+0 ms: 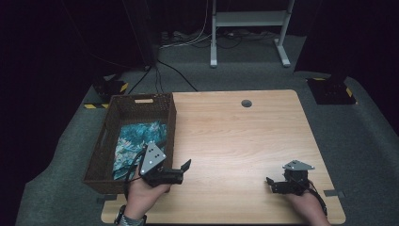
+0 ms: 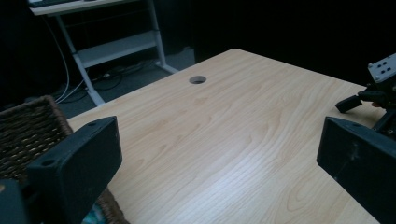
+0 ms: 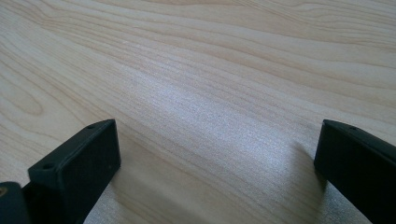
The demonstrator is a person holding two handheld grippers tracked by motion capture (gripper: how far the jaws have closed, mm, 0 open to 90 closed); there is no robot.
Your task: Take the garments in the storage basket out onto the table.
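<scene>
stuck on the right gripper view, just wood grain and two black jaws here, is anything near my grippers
Observer: Not near the right gripper; it sits low at the table's near right edge, open.
Operator: where's the other one
Observer: The left gripper is beside a brown wicker basket at the table's left edge, jaws apart.
Operator: anything in the basket
Observer: A teal patterned cloth lies inside it.

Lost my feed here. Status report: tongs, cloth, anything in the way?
Left tongs open, empty, beside the basket. Right tongs open, empty, low over bare table. Teal patterned cloth lies in the basket. Nothing in the way.
</scene>
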